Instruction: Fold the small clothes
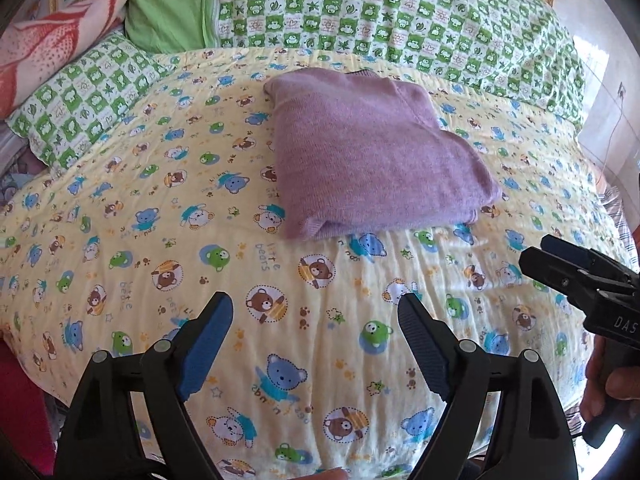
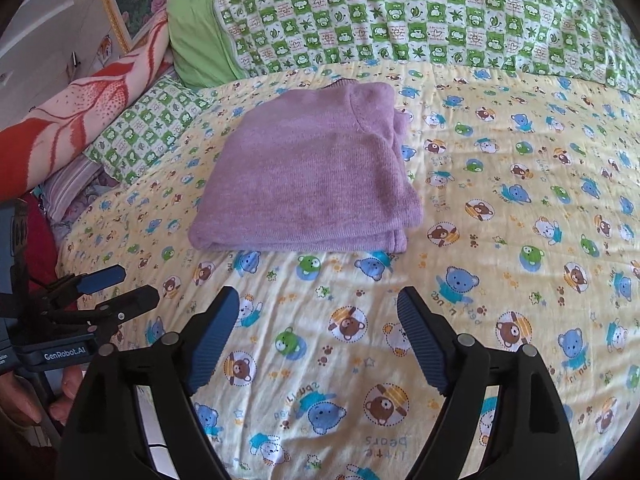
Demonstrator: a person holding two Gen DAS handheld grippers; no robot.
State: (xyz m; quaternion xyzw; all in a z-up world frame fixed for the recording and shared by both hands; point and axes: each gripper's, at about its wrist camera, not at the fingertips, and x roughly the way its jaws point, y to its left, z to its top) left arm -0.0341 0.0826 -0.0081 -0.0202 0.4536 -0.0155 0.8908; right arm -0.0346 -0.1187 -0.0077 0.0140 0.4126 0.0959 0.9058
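With both the left gripper [image 1: 316, 344] and right gripper [image 2: 318, 340] spread wide and empty, the folded purple sweater [image 1: 368, 152] lies just ahead of the jaws on the bear-print quilt [image 1: 280, 280], where a careless brush could undo its loose folds.

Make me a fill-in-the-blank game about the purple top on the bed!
1. The purple top lies ____ into a neat bundle.
2. It rests on a yellow sheet printed with little ____.
3. Both hand-held grippers, left and right, have ____ jaws.
4. The pillow beside the top is checked white and ____.

Missing words: folded; bears; open; green
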